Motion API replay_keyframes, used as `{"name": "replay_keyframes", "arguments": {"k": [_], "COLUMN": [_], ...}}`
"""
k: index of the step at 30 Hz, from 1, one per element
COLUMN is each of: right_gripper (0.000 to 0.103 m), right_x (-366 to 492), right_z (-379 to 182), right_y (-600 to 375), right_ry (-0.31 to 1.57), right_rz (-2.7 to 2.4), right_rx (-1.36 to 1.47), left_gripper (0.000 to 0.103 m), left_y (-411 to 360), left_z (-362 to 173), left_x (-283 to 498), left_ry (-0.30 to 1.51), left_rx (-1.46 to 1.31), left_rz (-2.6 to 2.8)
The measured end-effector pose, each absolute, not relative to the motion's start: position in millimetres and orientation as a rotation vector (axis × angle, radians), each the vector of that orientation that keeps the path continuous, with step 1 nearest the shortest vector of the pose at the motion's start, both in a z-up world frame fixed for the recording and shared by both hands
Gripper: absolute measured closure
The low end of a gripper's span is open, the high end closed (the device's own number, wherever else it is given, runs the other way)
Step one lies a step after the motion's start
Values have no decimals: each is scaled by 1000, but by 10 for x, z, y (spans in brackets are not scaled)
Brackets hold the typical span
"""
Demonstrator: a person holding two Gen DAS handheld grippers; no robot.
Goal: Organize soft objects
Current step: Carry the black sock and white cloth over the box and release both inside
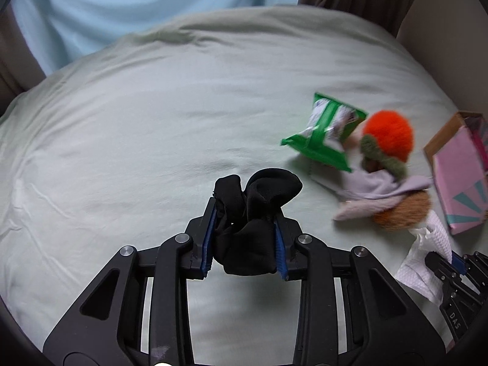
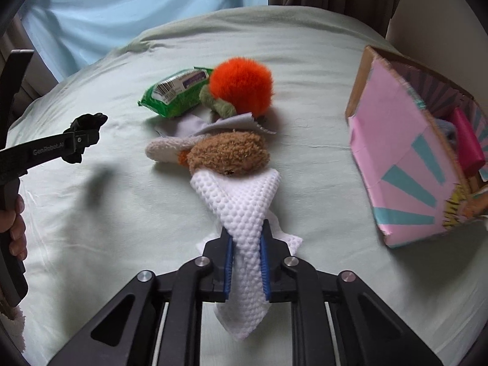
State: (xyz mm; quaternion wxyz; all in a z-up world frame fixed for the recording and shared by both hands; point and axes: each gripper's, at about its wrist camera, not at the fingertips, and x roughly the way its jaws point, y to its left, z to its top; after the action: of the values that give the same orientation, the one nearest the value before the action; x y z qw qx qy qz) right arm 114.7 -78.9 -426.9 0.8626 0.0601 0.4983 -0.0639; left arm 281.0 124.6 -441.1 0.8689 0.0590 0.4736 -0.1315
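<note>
Both grippers are loaded: the left gripper [image 1: 245,238] clenches a black sock [image 1: 253,213], the right gripper [image 2: 246,267] a white cloth [image 2: 241,210], above the bed [image 2: 122,213]. The plush toys [image 2: 228,152] and wipes packet [image 2: 174,91] remain out; the box [image 2: 402,158] already holds some items.

A bunched black sock [image 1: 256,213] is clamped between the left gripper [image 1: 245,210] pads; a white dimpled cloth [image 2: 244,213] is pinched in the right gripper [image 2: 246,244].

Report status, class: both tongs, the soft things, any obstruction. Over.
Left tongs shut on black sock. Right tongs shut on white dimpled cloth, its far end against brown plush. Pink box open, way clear.
</note>
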Motion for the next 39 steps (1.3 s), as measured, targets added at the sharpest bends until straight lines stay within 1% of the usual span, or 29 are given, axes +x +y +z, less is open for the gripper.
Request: {"name": "replay_keyframes", "arguments": {"k": [5, 13, 18, 23, 26, 29, 33, 39], "right_gripper": [89, 89, 89, 89, 89, 89, 89, 89], "right_x": [1063, 864, 804, 761, 735, 713, 698, 772], "right_z": [-3881, -2969, -2443, -2072, -1903, -1788, -1762, -1917], "right_y": [-781, -991, -1268, -1758, -2089, -2449, -2882, -3566], "right_ry": [1007, 916, 874, 874, 880, 900, 931, 992], "right_rz": [-125, -115, -138, -170, -179, -183, -179, -166], "right_rx": [113, 165, 186, 214, 209, 202, 211, 213], "left_gripper": [75, 75, 75, 75, 75, 75, 75, 75], "left_y": [1211, 1075, 806, 452, 113, -260, -834, -1658], "left_z": [-4017, -3147, -2656, -2267, -2090, -2018, -2057, -2325], "left_x": [2571, 2266, 2148, 2027, 1920, 1854, 1781, 1774], "left_ry": [968, 912, 884, 875, 874, 886, 922, 990], "left_rx": [96, 43, 48, 25, 10, -1, 4, 37], "left_rz": [-273, -263, -285, -310, -329, -349, -374, -394]}}
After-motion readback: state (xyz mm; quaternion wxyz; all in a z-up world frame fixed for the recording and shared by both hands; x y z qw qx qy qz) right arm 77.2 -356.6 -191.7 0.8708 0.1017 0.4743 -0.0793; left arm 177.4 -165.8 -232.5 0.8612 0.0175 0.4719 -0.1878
